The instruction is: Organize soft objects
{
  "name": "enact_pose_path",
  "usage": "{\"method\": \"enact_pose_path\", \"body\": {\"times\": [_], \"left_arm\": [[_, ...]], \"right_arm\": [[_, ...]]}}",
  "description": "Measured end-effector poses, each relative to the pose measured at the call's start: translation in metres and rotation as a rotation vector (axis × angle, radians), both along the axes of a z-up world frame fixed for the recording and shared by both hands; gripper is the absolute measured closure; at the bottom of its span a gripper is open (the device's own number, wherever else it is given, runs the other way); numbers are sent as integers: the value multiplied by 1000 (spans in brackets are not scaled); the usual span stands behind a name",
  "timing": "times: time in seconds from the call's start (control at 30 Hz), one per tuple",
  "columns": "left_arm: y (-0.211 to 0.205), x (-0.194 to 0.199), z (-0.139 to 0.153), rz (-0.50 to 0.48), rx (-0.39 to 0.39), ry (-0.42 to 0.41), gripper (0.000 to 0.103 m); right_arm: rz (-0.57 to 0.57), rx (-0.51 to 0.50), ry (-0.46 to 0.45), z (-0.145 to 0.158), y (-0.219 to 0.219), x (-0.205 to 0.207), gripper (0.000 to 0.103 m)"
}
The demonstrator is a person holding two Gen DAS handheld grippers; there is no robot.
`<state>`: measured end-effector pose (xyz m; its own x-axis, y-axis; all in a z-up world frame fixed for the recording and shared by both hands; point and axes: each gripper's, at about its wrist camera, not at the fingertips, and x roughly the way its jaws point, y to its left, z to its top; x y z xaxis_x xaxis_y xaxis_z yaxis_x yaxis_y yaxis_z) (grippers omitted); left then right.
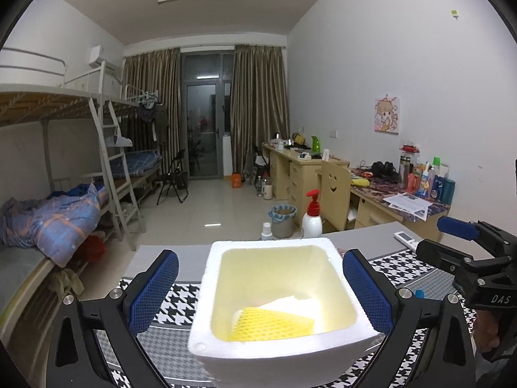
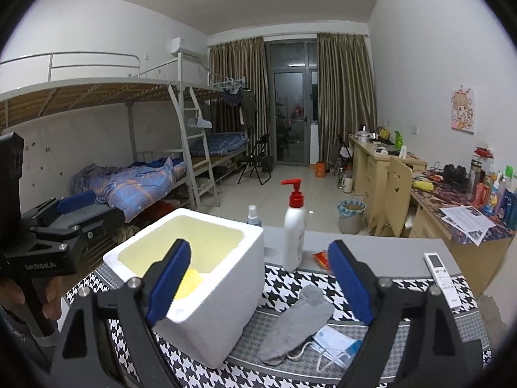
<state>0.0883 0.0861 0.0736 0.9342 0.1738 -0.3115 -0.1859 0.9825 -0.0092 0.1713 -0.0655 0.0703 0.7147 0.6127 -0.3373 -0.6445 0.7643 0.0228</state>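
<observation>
A white foam box [image 1: 352, 333] stands on the houndstooth cloth, with a yellow foam net [image 1: 274, 323] and a white soft sheet [image 1: 290, 304] inside. My left gripper [image 1: 260, 291] is open and empty, its fingers straddling the box. In the right wrist view the box [image 2: 226, 291] is at the left, and a grey sock [image 2: 297, 320] lies beside it, partly over a face mask [image 2: 336, 342]. My right gripper [image 2: 258, 284] is open and empty, above the sock and the box's right side.
A white pump bottle [image 2: 294, 226] and a small spray bottle [image 2: 253, 215] stand behind the box. A remote [image 2: 441, 278] lies at the cloth's right end, a red-orange packet [image 2: 321, 258] near the bottle. Beds are to the left, desks to the right.
</observation>
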Motion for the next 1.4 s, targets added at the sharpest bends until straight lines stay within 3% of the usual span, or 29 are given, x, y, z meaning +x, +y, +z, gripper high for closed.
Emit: {"method": "enact_pose_path", "body": {"times": [1.4], "left_arm": [[-91, 19, 4, -212, 48, 9, 1]], "right_arm": [[-216, 41, -14, -6, -98, -16, 13]]}}
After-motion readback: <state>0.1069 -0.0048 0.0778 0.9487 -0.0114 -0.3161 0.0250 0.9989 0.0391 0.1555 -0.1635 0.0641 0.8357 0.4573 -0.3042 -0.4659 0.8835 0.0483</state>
